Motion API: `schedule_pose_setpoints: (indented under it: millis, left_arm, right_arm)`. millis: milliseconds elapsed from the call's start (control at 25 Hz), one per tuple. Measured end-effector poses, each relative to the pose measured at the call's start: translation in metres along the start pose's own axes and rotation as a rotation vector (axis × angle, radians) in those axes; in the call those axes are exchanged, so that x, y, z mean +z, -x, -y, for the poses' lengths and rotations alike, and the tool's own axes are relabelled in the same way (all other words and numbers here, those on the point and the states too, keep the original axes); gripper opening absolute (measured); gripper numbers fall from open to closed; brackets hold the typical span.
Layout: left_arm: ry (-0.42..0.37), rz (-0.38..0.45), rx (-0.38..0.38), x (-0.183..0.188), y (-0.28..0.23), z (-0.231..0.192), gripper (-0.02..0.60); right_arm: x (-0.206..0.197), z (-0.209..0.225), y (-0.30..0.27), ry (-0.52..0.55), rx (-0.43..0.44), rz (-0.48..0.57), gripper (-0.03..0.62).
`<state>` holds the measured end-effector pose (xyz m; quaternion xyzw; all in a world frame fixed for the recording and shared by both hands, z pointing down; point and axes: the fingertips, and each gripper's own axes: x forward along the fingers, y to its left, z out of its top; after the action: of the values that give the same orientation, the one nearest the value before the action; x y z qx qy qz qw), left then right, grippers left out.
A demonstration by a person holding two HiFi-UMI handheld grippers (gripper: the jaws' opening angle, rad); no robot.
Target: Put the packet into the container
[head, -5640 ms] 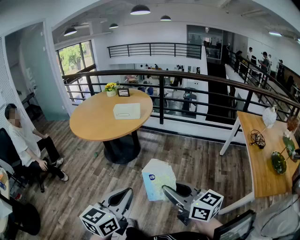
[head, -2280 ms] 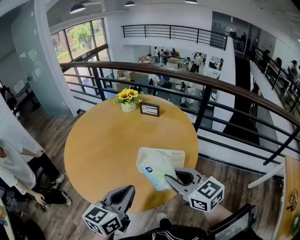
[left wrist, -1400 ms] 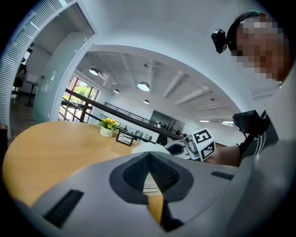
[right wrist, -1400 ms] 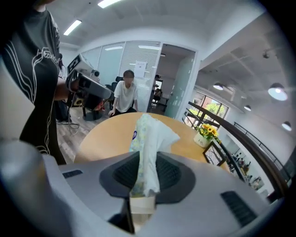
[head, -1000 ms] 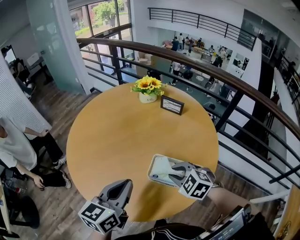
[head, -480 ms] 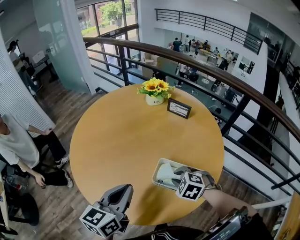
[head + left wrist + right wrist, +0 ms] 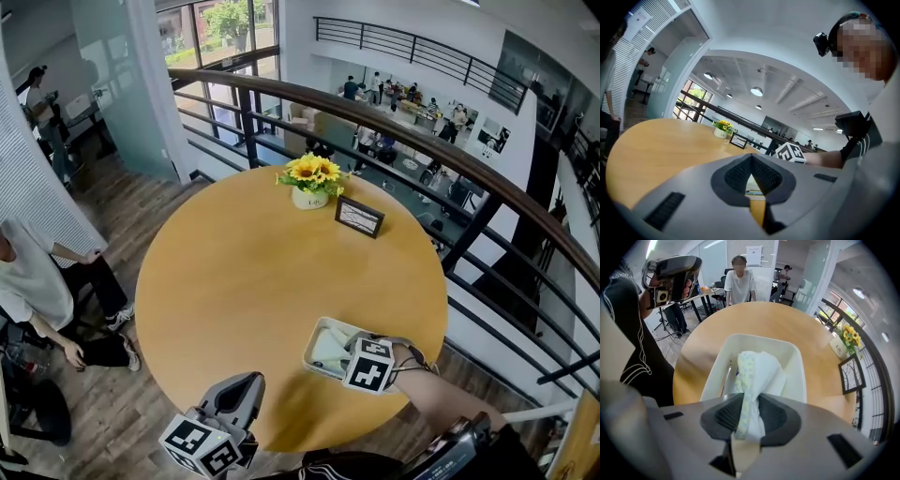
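Observation:
A white packet with a pale printed edge (image 7: 757, 376) hangs down into the white rectangular container (image 7: 794, 357), with my right gripper (image 7: 749, 420) shut on its near end. In the head view the container (image 7: 321, 331) sits near the front right edge of the round wooden table (image 7: 244, 281). There the right gripper (image 7: 349, 352) is over it and covers most of the packet (image 7: 330, 350). My left gripper (image 7: 246, 382) hovers off the table's front edge, its jaws together with nothing between them. The left gripper (image 7: 751, 157) looks across the tabletop.
A pot of sunflowers (image 7: 309, 181) and a small framed card (image 7: 359, 217) stand at the far side of the table. A dark railing (image 7: 450, 155) curves behind it. A person in white (image 7: 37, 291) sits at the left, on the wooden floor.
The right gripper carried the packet to the table and lowered it into the container. Over the last second it sank a little deeper. The left gripper stayed at the table's edge.

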<state>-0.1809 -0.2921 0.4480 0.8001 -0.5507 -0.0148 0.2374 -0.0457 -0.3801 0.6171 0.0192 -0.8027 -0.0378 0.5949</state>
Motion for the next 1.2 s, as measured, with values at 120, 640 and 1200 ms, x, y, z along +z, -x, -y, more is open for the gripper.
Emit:
schedule_pose_setpoints:
  millis: [120,640,1200]
  left_arm:
    - [0.019,-0.001,0.007,-0.006,0.0,-0.003,0.005]
    - [0.002,-0.023,-0.031,-0.007,-0.003,0.003,0.005]
    - [-0.1,-0.044,-0.19,0.007,0.006,0.042,0.005]
  right_arm:
    - [-0.003,-0.001,-0.003,0.005,0.014,-0.022,0.094]
    - [-0.001,0.019,0.026,-0.102,-0.135,0.093,0.201]
    - [0.058,-0.026,0.172,-0.505,-0.278,0.905,0.224]
